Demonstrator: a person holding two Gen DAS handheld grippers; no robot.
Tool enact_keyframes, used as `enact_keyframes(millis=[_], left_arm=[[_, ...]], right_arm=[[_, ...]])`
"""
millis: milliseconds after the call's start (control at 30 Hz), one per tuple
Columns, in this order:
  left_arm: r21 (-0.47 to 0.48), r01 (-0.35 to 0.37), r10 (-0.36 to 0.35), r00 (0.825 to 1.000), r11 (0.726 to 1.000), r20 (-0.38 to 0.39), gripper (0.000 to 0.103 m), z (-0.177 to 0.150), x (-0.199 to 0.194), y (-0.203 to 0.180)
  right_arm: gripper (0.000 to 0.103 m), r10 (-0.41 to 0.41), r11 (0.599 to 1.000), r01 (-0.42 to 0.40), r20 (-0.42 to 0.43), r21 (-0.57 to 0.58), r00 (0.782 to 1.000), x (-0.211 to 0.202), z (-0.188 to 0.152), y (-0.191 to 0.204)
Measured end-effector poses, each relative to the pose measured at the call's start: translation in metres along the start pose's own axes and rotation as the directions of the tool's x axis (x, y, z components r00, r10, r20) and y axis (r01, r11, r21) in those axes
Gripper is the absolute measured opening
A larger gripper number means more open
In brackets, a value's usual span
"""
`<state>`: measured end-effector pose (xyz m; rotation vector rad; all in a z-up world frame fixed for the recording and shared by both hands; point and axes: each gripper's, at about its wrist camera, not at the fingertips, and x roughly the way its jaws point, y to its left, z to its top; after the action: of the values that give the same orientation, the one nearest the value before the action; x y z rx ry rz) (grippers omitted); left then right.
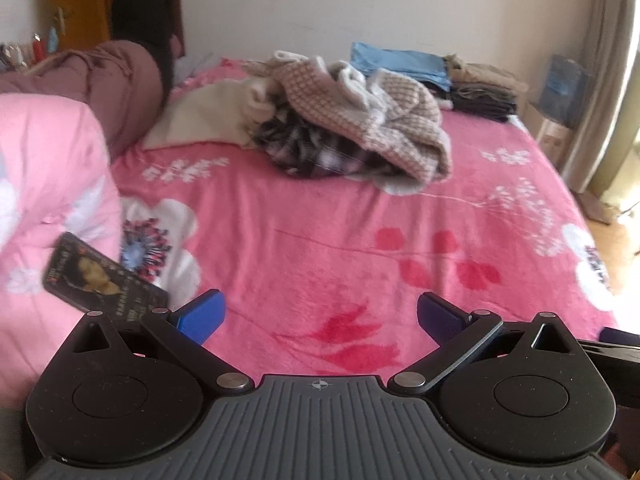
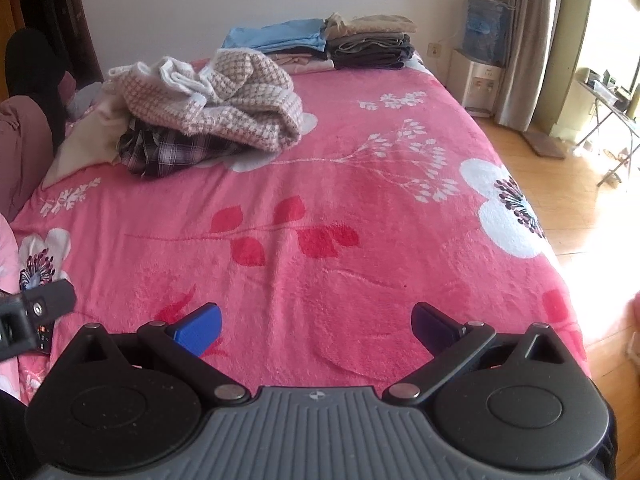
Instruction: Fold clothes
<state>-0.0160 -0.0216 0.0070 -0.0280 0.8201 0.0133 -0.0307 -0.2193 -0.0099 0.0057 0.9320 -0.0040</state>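
folded stack (image 2: 340, 46) sits at upper centre; the unfolded pile (image 2: 208, 112) on the bed (image 2: 360, 240) remains. left gripper (image 1: 320, 316) and right gripper (image 2: 316, 326) fingers spread, empty.

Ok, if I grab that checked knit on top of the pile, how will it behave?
The checked knit lies crumpled, so it will likely drape and sag. It looks thick, probably heavy for clothing. It lies over the plaid shirt, which may drag along.

We look from two cameras low over the pink bed (image 1: 320, 232), both facing down its length to the far wall, left one tipped down, we see the same heap of clothes (image 2: 212, 108) in both.
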Motion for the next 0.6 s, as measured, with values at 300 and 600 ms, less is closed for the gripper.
enact_keyframes(millis=[300,600], left_arm=[[-0.01,-0.005,0.005,1.0,1.0,-0.02,0.103,-0.0015,-0.0012,-0.0004],[-0.025,0.0,0.0,1.0,1.0,-0.026,0.103,-0.0017,-0.0024,0.0003]], right_arm=[[0.103,0.021,1.0,-0.02,0.018,-0.017,1.0,-0.0051,-0.0002,0.0004],[0.103,0.013,1.0,-0.013,0.025,-0.001,1.0,-0.0071,-0.0021,0.0024]])
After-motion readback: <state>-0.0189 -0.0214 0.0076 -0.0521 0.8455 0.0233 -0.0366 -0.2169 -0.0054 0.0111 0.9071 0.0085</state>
